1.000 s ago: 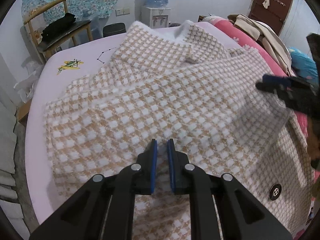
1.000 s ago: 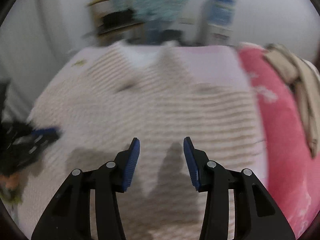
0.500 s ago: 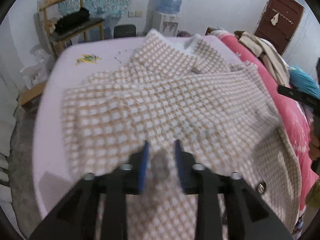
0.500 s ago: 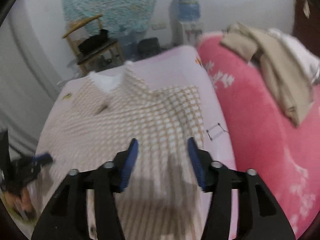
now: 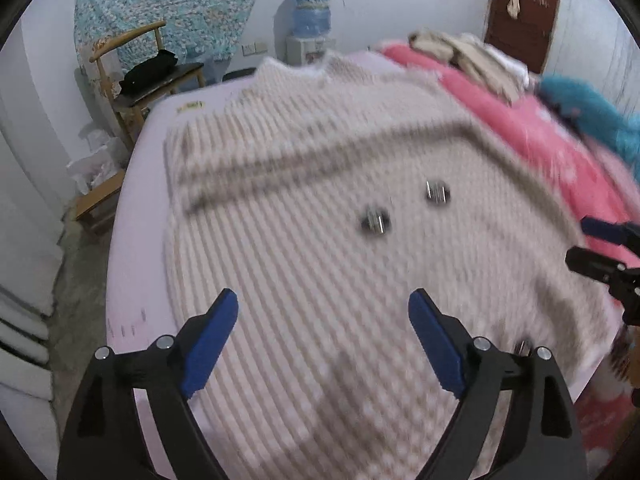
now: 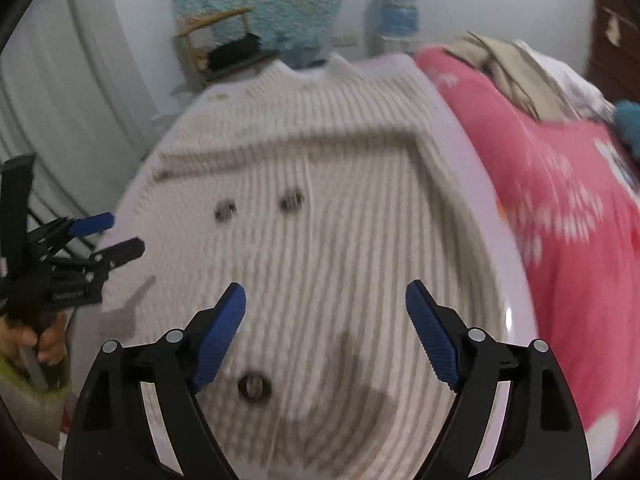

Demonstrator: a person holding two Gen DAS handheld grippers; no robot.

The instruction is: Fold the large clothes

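Here both grippers point steeply down over the bed, and the pictures are blurred. The left gripper [image 5: 323, 303] has its jaws wide apart with nothing between them; they have just been opening. The right gripper [image 6: 326, 294] is the same: jaws spread wide, just opened, holding nothing. In the right wrist view a hand [image 6: 38, 338] grips the handle of the left gripper at the left edge; a small white label is on its black body, but the writing is too blurred to read. The coat [image 5: 320, 152] lies flat on the pale lilac sheet [image 5: 136, 216], spread beyond and under the fingertips of both grippers, not touching the blue ribbed pads [image 6: 430, 332]. It is a thick woven cloth in a small beige and white check, with a fuzzy white collar at the far end and a folded edge that runs across it beyond the fingers. Two round dark buttons [image 5: 374, 220] sit just beyond the left fingertips, and one more button [image 6: 254, 386] is between the right fingers, close to the left one. To the right of the fingers is a pink fleece blanket [image 6: 560, 216].
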